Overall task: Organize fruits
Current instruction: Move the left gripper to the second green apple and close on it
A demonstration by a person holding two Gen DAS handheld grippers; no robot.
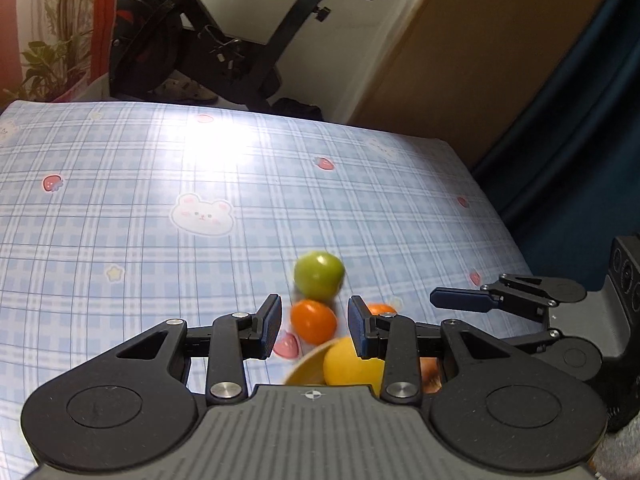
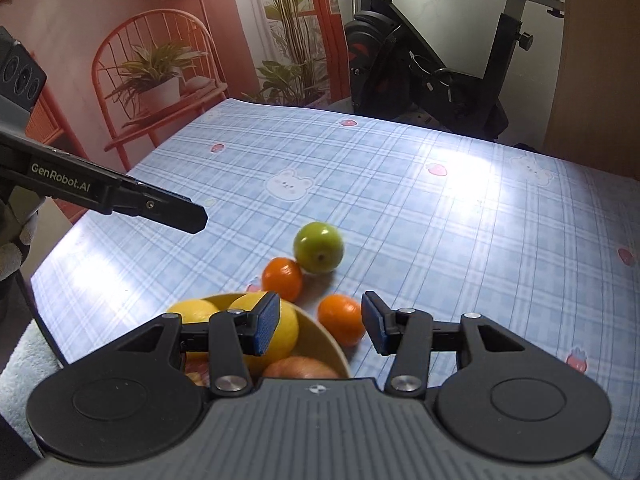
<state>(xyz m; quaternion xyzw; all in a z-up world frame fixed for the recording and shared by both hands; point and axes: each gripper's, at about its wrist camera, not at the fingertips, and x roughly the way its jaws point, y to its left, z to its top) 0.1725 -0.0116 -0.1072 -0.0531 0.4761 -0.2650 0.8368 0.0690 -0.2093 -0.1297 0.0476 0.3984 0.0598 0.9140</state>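
A green apple (image 1: 319,274) (image 2: 319,246) lies on the blue checked tablecloth, with an orange (image 1: 313,320) (image 2: 282,278) touching its near side. A second orange (image 2: 342,324) (image 1: 380,309) lies beside a yellow bowl (image 2: 320,338) (image 1: 302,366). The bowl holds two lemons (image 2: 280,324) (image 2: 192,310) and a reddish apple (image 2: 300,366). My left gripper (image 1: 314,330) hovers open above the first orange and the bowl's rim, with nothing in it. My right gripper (image 2: 320,328) is open too, over the bowl's edge, the second orange showing between its fingers but not pinched.
The table's far edge (image 2: 360,114) and right edge (image 1: 492,200) are close. Behind it stand an exercise bike (image 2: 432,68), a wooden panel (image 1: 480,52) and a dark blue curtain (image 1: 580,120). Wide bare cloth (image 1: 160,200) lies beyond the fruit.
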